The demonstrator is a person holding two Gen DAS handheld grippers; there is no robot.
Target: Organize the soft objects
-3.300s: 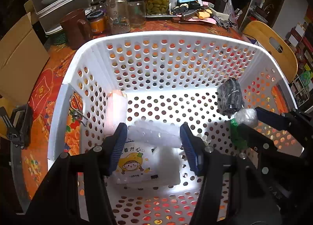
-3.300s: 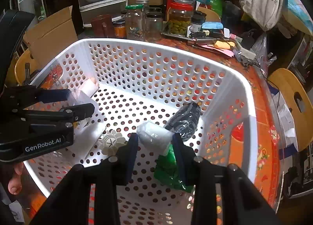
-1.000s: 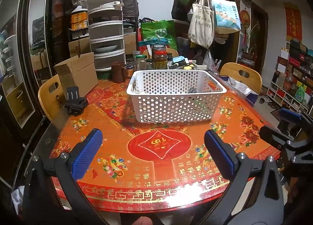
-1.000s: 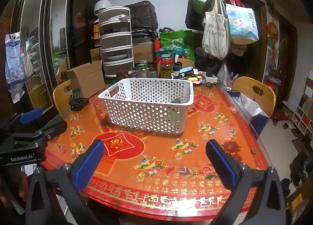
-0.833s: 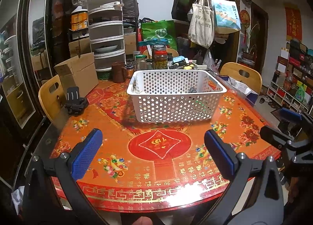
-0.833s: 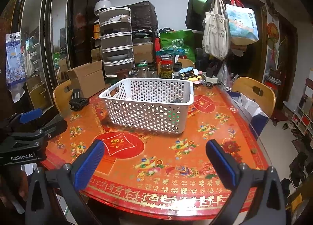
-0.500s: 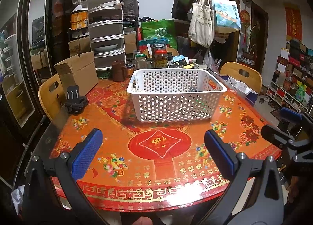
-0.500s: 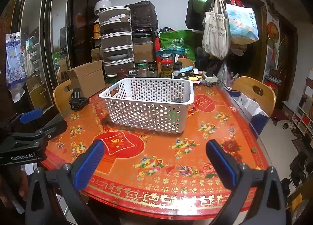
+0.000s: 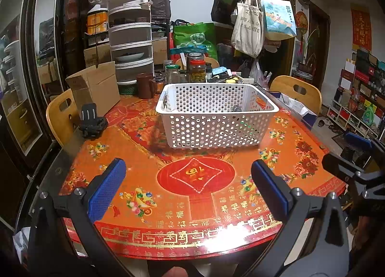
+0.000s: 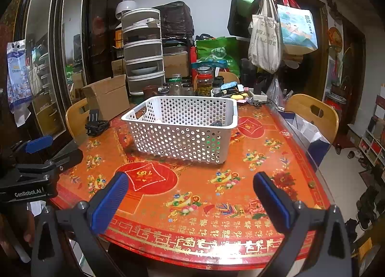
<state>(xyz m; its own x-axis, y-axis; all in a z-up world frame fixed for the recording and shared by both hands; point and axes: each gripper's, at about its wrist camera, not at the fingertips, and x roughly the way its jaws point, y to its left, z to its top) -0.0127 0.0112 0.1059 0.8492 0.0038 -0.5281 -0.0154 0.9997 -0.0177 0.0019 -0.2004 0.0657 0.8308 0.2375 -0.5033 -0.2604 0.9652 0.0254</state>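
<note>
A white perforated basket (image 9: 216, 123) stands on the red patterned table (image 9: 192, 195); it also shows in the right wrist view (image 10: 182, 132). A dark soft object (image 9: 237, 109) peeks over its far right rim, and green shows through the holes (image 10: 213, 142). The other contents are hidden. My left gripper (image 9: 187, 185) is open and empty, held back over the table's near edge. My right gripper (image 10: 190, 195) is open and empty, also near the front edge, to the right of the left one.
Jars (image 9: 197, 67), a brown mug (image 9: 144, 85) and a cardboard box (image 9: 96, 86) crowd the table's back. A black clamp (image 9: 92, 123) sits at the left edge. Wooden chairs (image 9: 298, 91) stand around. Bags hang on a coat rack (image 9: 252, 24).
Since 3.3 s ago both grippers let go of the soft items inside the basket, opened wide and pulled back to the table's near edge. Over the last second almost nothing moved.
</note>
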